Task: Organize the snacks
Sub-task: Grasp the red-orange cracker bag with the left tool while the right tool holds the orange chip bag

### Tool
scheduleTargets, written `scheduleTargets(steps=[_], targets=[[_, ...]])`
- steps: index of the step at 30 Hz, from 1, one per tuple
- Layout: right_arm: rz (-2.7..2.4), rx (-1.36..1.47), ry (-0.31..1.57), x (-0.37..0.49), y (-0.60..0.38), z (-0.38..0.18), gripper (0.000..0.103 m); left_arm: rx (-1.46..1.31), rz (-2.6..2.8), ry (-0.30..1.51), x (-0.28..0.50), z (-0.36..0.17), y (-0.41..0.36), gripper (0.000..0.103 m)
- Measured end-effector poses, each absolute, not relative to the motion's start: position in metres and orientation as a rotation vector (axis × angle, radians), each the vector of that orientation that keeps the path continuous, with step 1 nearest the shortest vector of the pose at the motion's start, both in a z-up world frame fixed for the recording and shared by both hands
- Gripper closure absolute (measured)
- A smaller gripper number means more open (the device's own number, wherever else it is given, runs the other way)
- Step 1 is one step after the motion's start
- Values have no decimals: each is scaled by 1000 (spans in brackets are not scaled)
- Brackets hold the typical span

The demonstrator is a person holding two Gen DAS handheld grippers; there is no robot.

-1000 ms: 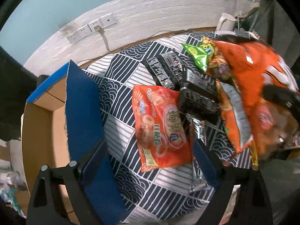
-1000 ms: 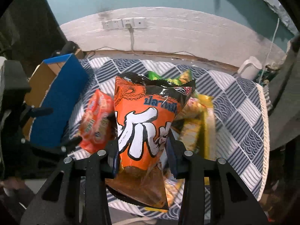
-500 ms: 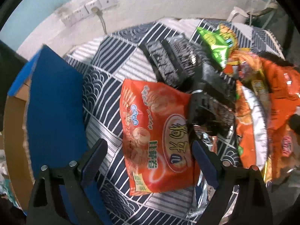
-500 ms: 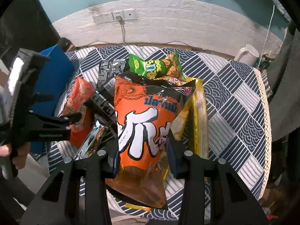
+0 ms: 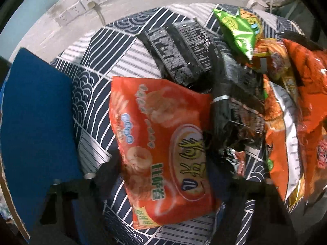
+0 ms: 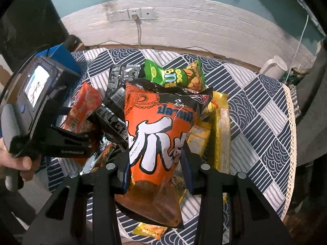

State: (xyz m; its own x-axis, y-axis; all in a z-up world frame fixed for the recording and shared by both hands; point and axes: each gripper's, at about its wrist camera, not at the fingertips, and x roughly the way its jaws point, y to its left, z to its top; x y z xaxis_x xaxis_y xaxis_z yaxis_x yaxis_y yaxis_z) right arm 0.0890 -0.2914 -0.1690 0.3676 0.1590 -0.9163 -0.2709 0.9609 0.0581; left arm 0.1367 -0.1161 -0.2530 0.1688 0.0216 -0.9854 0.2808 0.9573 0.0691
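Right gripper (image 6: 156, 175) clamps the orange squid-snack bag (image 6: 161, 130), upright over the pile. Left gripper (image 5: 163, 175), jaws just closing, straddles the red ring-snack packet (image 5: 161, 143) flat on the patterned tablecloth (image 5: 98, 85) (contact blurred). Centre, pinch firmly; blue box (image 5: 36, 122) stands beside.

We see a patterned navy-white cloth (image 6: 255, 106) on the tabletop, white wall sockets (image 6: 128, 14) far behind, a white mug (image 6: 274, 67) far right.

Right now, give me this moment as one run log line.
left hand-held gripper: closing around red-orange ring-snack bag | right hand-held gripper: shut on orange squid-print bag | blue-flapped cardboard box: beside snacks
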Motion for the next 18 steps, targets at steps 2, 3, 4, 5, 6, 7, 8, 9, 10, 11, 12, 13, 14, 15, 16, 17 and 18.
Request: scheduleTargets(steps=[2,3,4,5,6,7,8,9,10,11,12,13,14,15,16,17,18], targets=[[278,-125,1160,89,-290,-168,64,253,-196,1383,134,-249,-115,44],[277,-137,1156,89,-289,-167,64,258,-194,1369,133,-246,-115,46],[276,-144,1154,89,-288,-167,64,266,-190,1360,131,-244,-116,50],[276,-151,1152,89,-288,-166,64,272,-188,1353,130,-241,-115,51],[275,-159,1151,88,-286,-166,64,274,-187,1347,128,-239,-115,56],[274,-165,1149,88,-286,-165,64,272,-190,1339,126,-234,-116,57],[274,-169,1147,88,-285,-164,64,269,-191,1333,124,-229,-116,57],[274,-173,1145,87,-284,-164,64,264,-192,1329,125,-225,-115,57],[272,-176,1143,86,-283,-163,64,259,-195,1322,123,-221,-112,57],[271,-179,1141,86,-283,-161,64,260,-196,1313,121,-217,-111,58],[270,-182,1139,86,-282,-160,64,261,-193,1305,119,-215,-111,58],[273,-182,1135,85,-280,-158,64,261,-192,1297,117,-212,-110,58],[275,-182,1133,84,-280,-157,64,260,-194,1290,114,-208,-109,58],[276,-183,1129,84,-279,-155,64,259,-195,1286,112,-206,-107,58],[275,-185,1126,83,-278,-153,64,255,-195,1279,109,-204,-103,58],[276,-187,1120,82,-276,-151,64,250,-195,1274,105,-200,-101,58],[276,-188,1117,81,-275,-149,64,245,-195,1270,103,-197,-99,58]])
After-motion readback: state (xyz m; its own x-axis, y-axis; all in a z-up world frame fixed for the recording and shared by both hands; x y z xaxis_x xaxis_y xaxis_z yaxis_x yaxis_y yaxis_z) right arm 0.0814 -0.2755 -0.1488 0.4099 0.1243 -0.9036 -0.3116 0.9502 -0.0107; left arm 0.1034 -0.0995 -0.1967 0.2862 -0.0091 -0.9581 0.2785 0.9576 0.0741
